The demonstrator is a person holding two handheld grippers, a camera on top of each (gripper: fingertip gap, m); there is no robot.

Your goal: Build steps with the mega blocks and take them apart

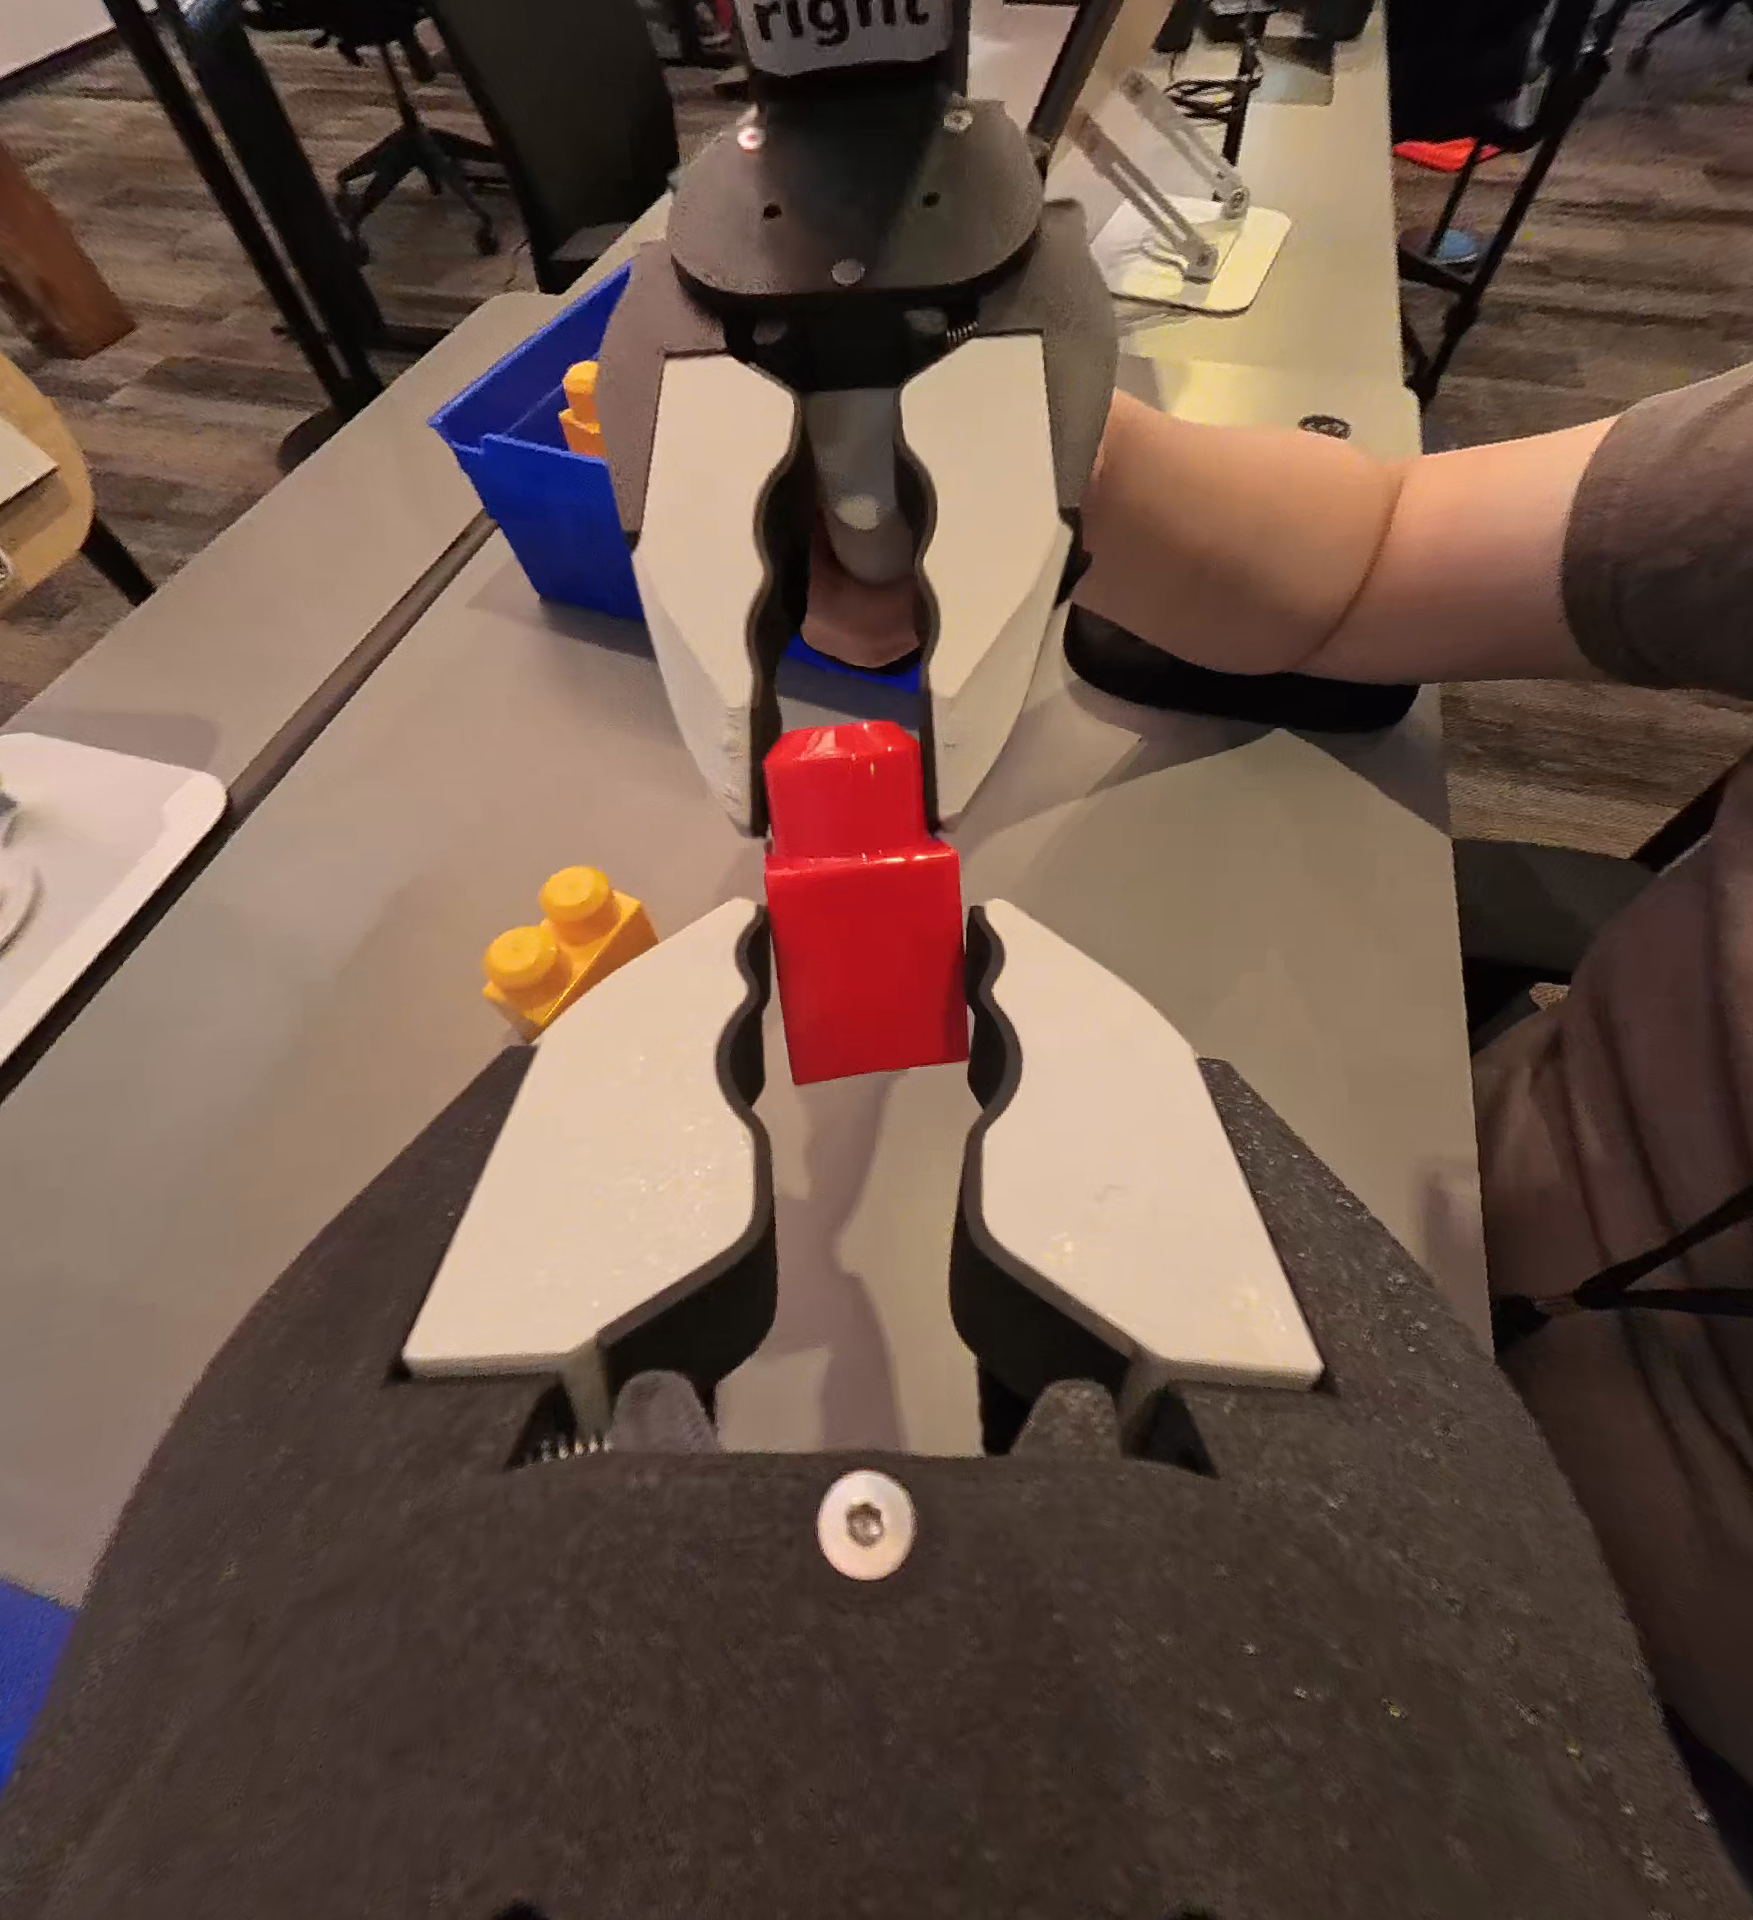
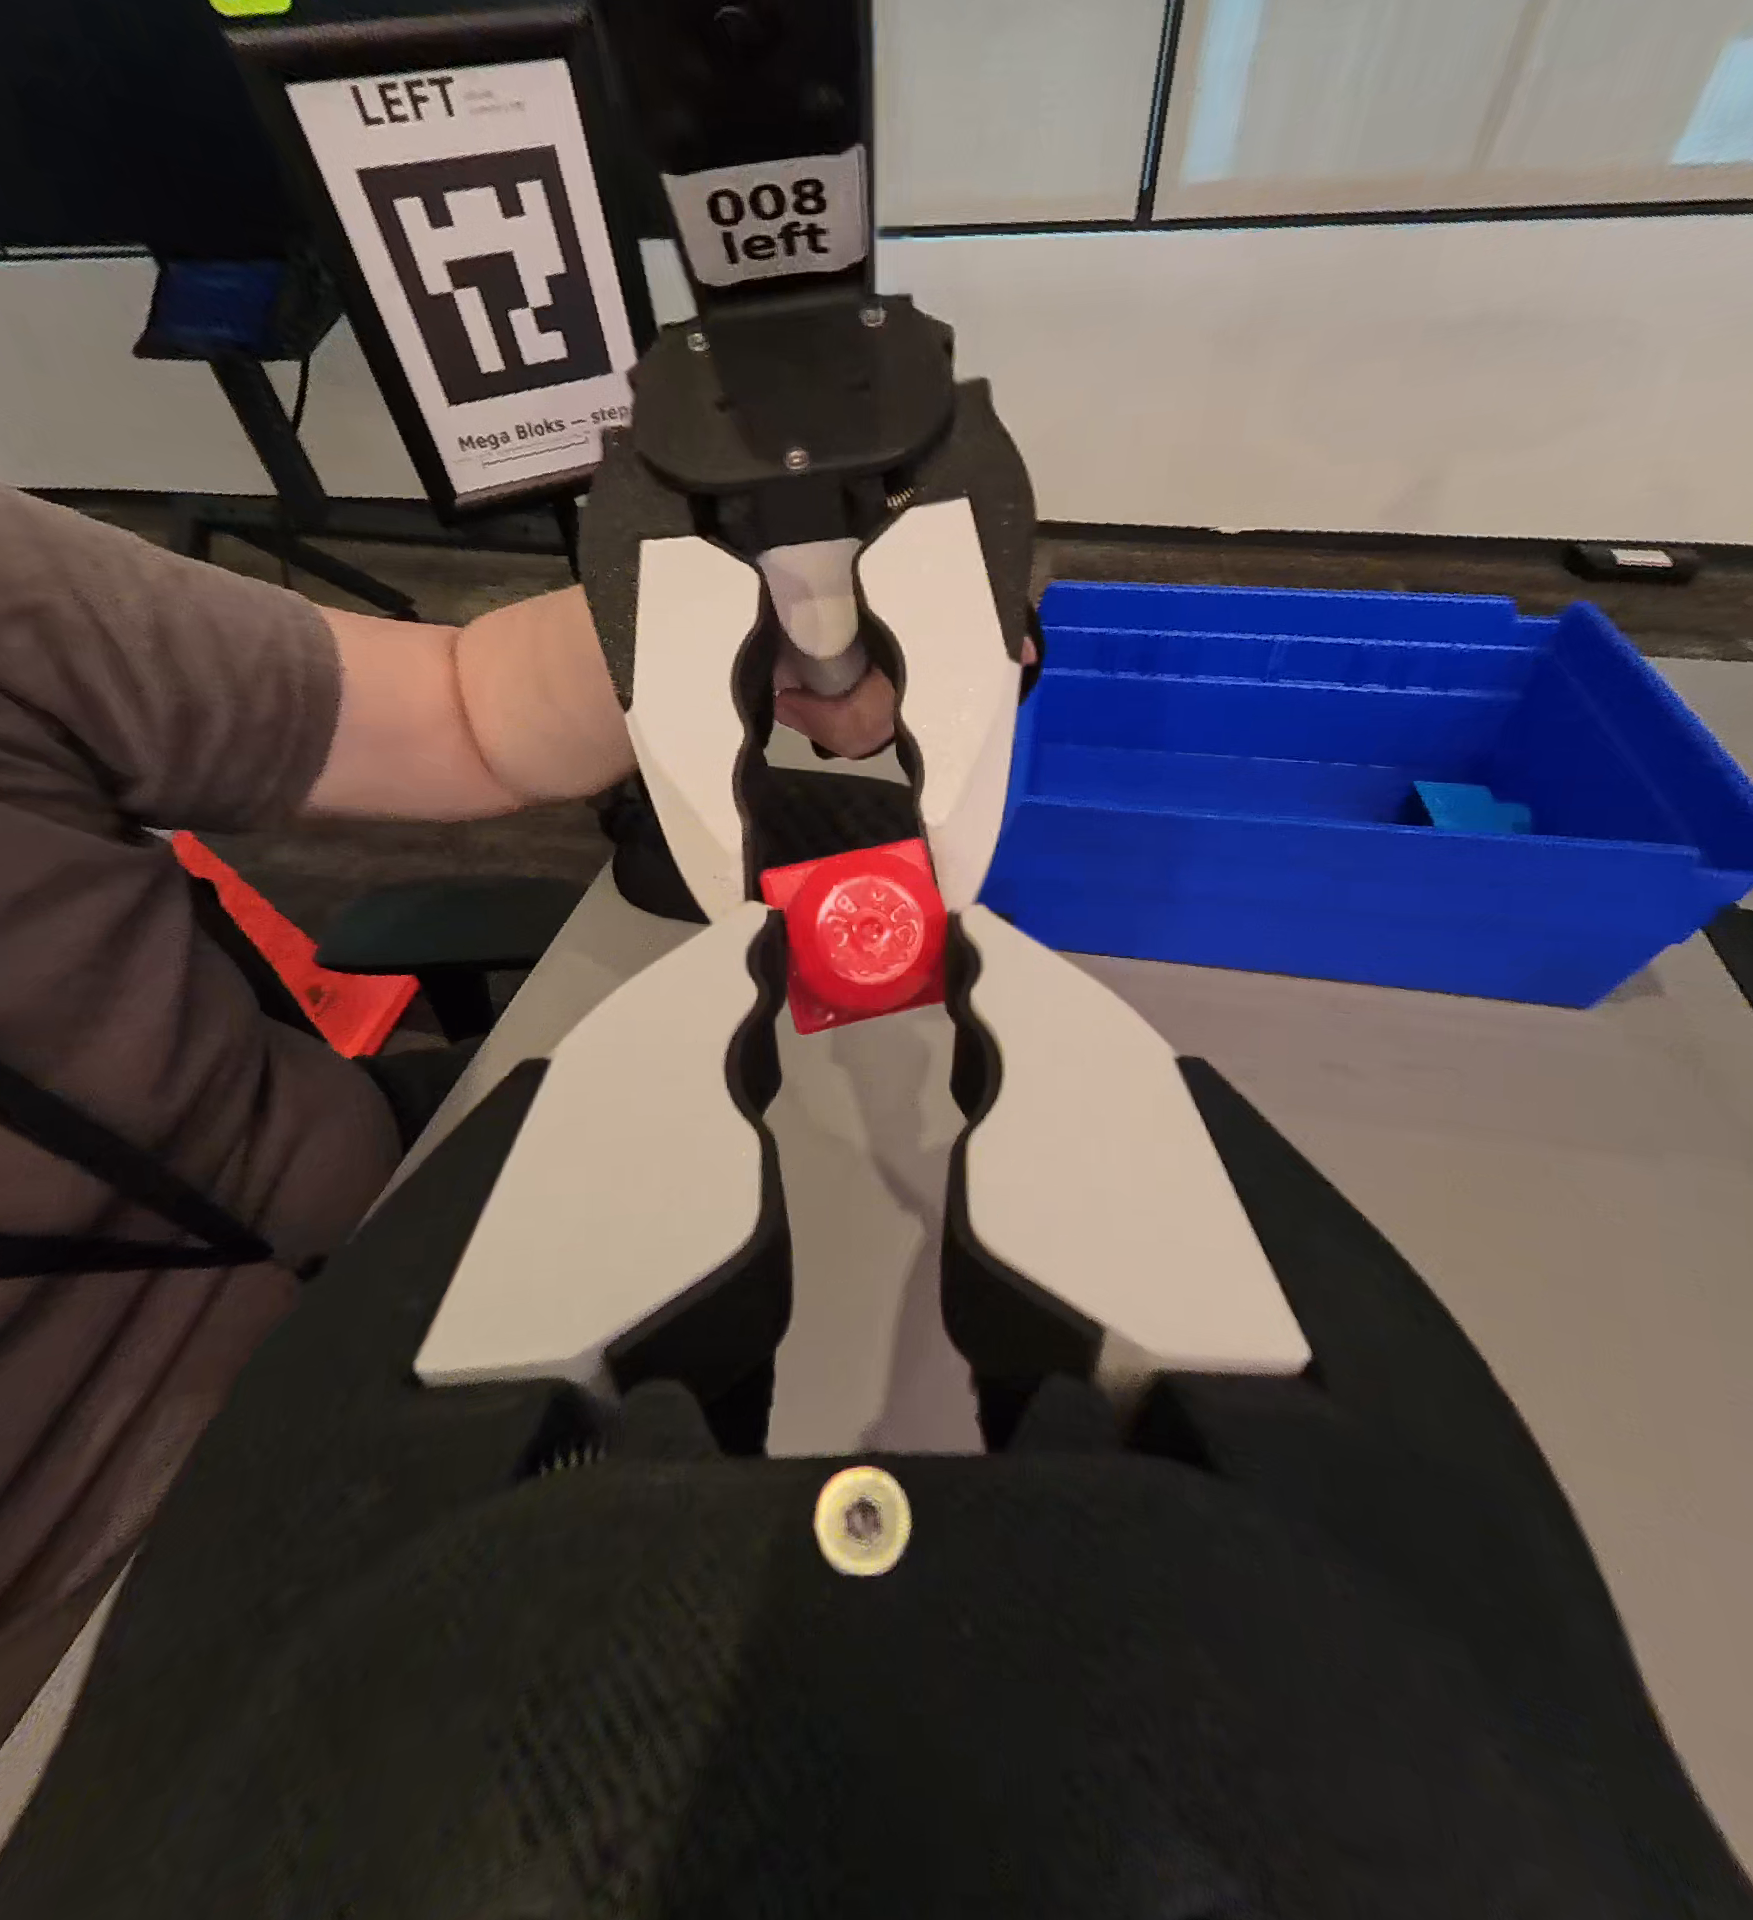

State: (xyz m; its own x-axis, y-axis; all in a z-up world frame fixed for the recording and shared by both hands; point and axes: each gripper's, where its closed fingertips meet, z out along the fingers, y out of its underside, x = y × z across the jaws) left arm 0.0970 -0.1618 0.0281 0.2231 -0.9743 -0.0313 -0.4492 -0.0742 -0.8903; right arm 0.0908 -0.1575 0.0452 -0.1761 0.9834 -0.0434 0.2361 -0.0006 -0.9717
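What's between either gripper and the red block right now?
Nothing visible. The left gripper has its fingers on the red block body, and the right gripper closes on its stud end from the opposite side. The yellow block lies apart on the table.

The single-stud block sits above the desk, between the near left claw and the far right claw (both meet on it). A two-stud block lies left; a bin stands farther left.
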